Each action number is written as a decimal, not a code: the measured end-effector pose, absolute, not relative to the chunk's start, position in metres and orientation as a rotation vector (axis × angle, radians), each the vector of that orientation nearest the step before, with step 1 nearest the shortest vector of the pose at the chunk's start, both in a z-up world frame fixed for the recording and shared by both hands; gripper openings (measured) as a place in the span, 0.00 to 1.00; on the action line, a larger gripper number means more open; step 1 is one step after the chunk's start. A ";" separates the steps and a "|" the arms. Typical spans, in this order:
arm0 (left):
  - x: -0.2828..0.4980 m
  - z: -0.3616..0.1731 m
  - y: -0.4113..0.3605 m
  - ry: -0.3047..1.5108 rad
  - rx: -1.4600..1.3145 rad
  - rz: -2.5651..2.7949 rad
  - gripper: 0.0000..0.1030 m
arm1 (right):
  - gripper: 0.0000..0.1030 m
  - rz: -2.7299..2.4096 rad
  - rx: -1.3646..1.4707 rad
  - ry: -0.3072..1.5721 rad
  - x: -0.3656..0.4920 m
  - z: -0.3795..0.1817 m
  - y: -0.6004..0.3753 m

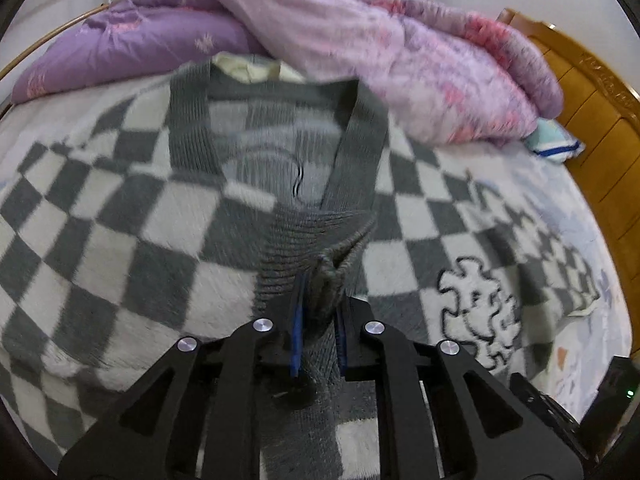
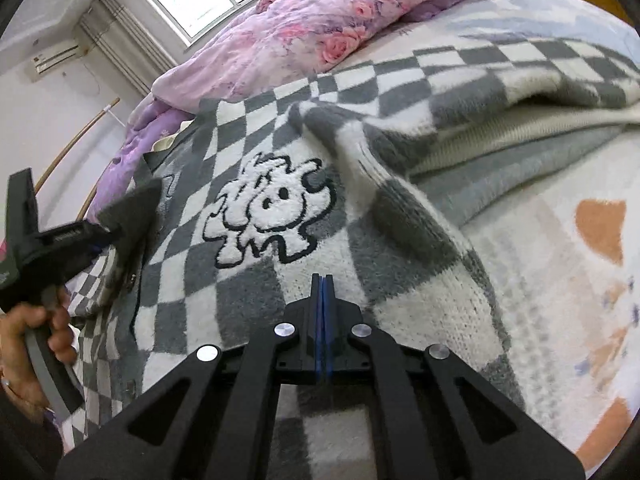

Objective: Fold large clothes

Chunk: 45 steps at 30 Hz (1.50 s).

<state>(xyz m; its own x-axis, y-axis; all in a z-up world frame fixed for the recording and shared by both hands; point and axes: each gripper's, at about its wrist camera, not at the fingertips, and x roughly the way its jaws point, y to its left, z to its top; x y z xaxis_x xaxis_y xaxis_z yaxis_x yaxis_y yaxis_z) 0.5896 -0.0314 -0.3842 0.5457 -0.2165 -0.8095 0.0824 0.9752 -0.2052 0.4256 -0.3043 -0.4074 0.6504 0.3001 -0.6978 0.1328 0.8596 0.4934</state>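
Two grippers over checkered cardigan [image 2: 256,272] spread on bed. L gripper [image 1: 318,300] clamped on grey ribbed placket [image 1: 316,240], lifted. R gripper [image 2: 323,280] jaws pressed together, empty, above cardigan front near cartoon patch [image 2: 268,212].

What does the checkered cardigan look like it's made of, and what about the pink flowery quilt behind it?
The checkered cardigan looks like a fuzzy, brushed knit, perhaps wool or acrylic: its squares have a soft nap, and the grey ribbed band pinched in the left gripper shows knit ridges. The floral quilt looks like smooth printed woven cloth, likely cotton, over puffy filling; it billows in soft folds.
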 end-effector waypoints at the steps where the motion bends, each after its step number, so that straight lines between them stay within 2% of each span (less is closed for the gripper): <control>1: 0.590 -0.389 -0.033 0.987 -0.152 -0.174 0.19 | 0.00 0.104 0.557 0.868 0.426 -0.409 -0.306; 3: 0.590 -0.395 -0.039 0.990 -0.164 -0.176 0.35 | 0.00 0.121 0.617 0.864 0.425 -0.415 -0.312; 4: 0.589 -0.397 -0.043 0.986 -0.163 -0.176 0.38 | 0.00 0.128 0.632 0.862 0.425 -0.417 -0.314; 15: 0.587 -0.397 -0.111 0.991 -0.150 -0.275 0.41 | 0.01 0.166 0.746 0.809 0.412 -0.407 -0.342; 16: 0.586 -0.396 -0.119 0.989 -0.146 -0.293 0.41 | 0.06 0.141 0.742 0.781 0.408 -0.400 -0.354; 22: 0.580 -0.406 -0.184 0.998 -0.022 -0.353 0.41 | 0.07 -0.038 0.741 0.661 0.397 -0.369 -0.450; 24: 0.580 -0.410 -0.194 0.994 0.017 -0.322 0.41 | 0.11 -0.101 0.783 0.639 0.392 -0.368 -0.487; 26: 0.578 -0.410 -0.201 0.977 0.057 -0.304 0.41 | 0.25 -0.179 0.833 0.613 0.386 -0.369 -0.527; 29: 0.571 -0.407 -0.212 0.944 0.108 -0.366 0.41 | 0.32 -0.274 0.935 0.534 0.374 -0.371 -0.585; 35: 0.574 -0.419 -0.225 0.984 0.130 -0.413 0.39 | 0.33 -0.263 1.128 0.533 0.380 -0.394 -0.647; 45: 0.578 -0.426 -0.222 1.004 0.099 -0.427 0.39 | 0.33 -0.273 1.209 0.595 0.407 -0.415 -0.660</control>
<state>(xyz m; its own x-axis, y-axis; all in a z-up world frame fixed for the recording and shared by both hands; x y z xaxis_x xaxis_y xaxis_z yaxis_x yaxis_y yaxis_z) 0.5779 -0.2216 -0.4258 0.4624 -0.3018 -0.8338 0.3916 0.9131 -0.1134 0.4068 -0.6598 -0.4153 0.8172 0.1119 -0.5654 0.5016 0.3452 0.7933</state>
